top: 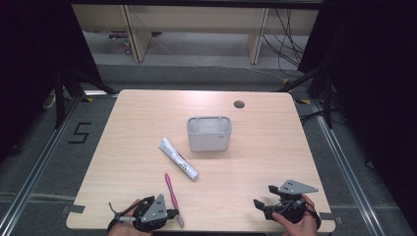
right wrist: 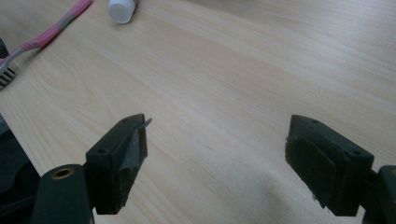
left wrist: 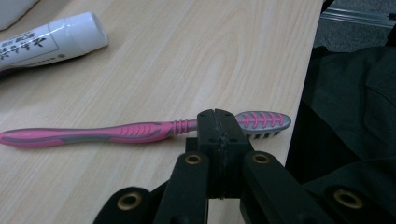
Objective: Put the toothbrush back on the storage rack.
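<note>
My left tool point(left wrist: 216, 122) pinches the pink toothbrush point(left wrist: 93, 134) at its neck on the near-left tabletop point(top: 255, 162), my right tool point(right wrist: 215, 154) hovers spread at near right, the toothpaste tube point(top: 178, 158) lies mid-table, and the grey bin point(top: 209, 133) behind it looks empty inside.

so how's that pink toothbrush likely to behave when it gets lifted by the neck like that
The toothbrush is slim and probably light. The left hand-held gripper is shut on its thin neck beside the bristle head, so the long handle may droop or swivel in the grip. Its ribbed, rubbery-looking surface should limit slipping. It looks fairly stiff, flexing slightly at most.
</note>
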A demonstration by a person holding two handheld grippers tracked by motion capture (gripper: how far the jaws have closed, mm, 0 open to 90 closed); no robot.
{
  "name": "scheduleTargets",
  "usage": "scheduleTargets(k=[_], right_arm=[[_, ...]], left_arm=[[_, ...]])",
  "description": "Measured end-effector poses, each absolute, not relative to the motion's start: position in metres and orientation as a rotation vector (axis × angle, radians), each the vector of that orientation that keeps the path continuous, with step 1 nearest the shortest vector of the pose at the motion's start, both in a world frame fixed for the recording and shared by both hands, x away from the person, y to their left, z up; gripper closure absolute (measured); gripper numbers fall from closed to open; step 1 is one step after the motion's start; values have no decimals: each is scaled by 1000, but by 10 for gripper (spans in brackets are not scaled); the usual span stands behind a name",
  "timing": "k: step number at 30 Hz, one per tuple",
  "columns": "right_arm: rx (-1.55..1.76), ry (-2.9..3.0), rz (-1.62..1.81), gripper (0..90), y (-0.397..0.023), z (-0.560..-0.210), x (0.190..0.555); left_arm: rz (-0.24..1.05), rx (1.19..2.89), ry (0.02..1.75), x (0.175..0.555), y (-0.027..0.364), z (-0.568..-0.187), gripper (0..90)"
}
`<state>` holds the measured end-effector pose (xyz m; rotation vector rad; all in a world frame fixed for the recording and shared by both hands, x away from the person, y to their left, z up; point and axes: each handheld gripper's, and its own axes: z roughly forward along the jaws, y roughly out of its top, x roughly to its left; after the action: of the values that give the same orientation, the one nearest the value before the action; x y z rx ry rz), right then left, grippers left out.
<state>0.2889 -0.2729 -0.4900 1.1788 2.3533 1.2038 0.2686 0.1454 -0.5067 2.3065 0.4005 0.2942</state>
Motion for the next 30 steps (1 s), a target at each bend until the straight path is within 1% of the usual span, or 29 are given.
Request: scheduleTargets(k=[8,30], right_arm=[[1176,2355,1201,221,-273,-490,289],[1177,2359,1195,222,-273,-491,289]], left_arm=[[299,2311,396,281,126,-512,893],[290,2334,332,313,70,-511,884]])
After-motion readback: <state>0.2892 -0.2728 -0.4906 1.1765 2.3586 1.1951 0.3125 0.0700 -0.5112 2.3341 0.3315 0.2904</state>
